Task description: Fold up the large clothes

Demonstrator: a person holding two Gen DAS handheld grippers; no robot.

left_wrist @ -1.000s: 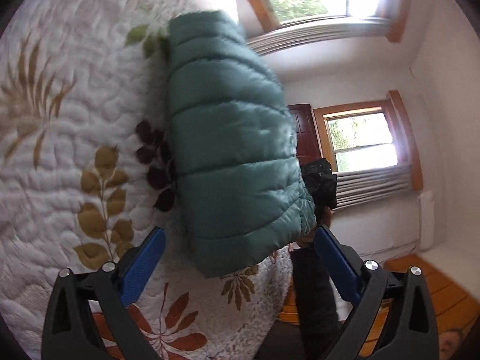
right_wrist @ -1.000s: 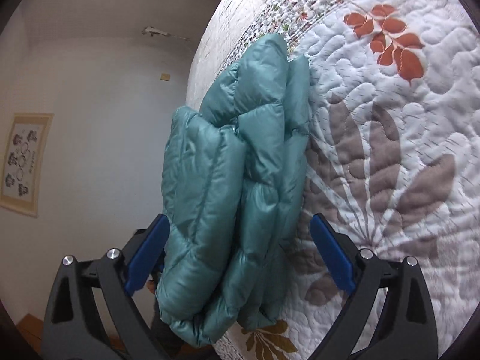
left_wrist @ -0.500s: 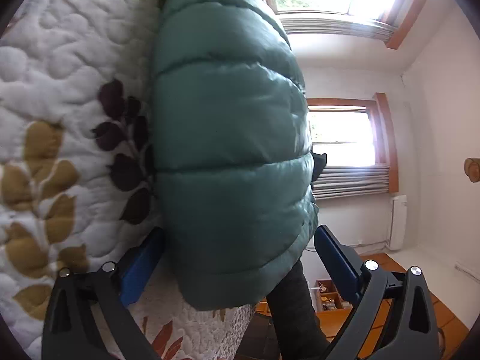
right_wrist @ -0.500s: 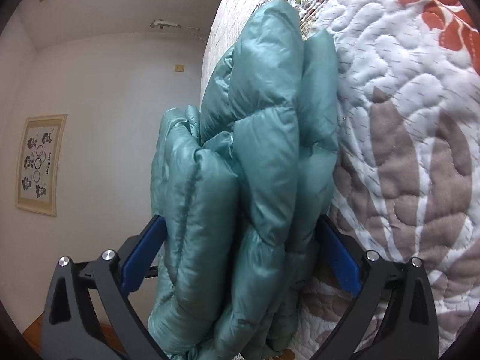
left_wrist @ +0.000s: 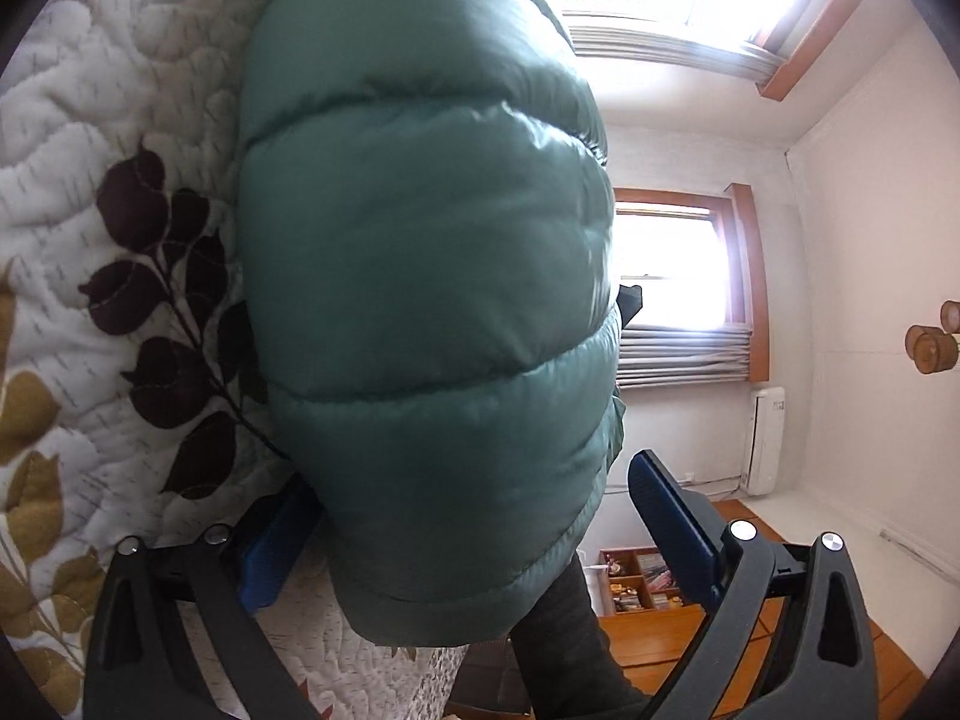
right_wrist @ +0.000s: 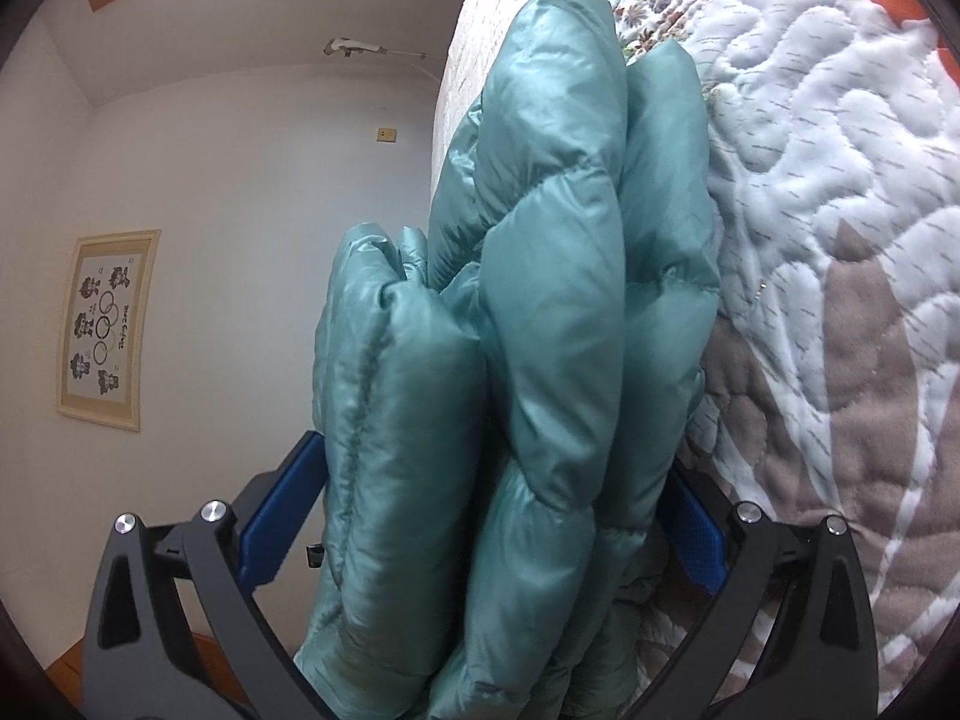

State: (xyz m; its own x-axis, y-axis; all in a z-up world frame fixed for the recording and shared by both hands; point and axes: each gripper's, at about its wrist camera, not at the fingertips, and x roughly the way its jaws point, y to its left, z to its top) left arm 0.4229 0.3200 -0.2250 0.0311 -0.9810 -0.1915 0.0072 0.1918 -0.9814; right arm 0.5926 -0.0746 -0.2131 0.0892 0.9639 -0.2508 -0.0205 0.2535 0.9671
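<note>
Two handheld grippers straddle a folded teal quilted puffer jacket (left_wrist: 420,312) lying on a white quilted bedspread with a leaf pattern (left_wrist: 108,138).

The left gripper (left_wrist: 474,528) has its blue-padded fingers (left_wrist: 672,522) spread wide, one tucked between jacket and bedspread, the other standing clear of the fabric on the room side. In the right wrist view, the right gripper (right_wrist: 486,510) also stands wide apart, its blue pads (right_wrist: 282,498) flanking the stacked, puffy layers of the jacket (right_wrist: 540,330); whether they press into the fabric cannot be told. The bundle rests at the bedspread's (right_wrist: 840,240) edge. Behind are wood-framed windows (left_wrist: 678,264), a wooden floor (left_wrist: 678,630) and a framed picture on a white wall (right_wrist: 105,330). A dark sleeve (left_wrist: 564,648) shows below the jacket.
</note>
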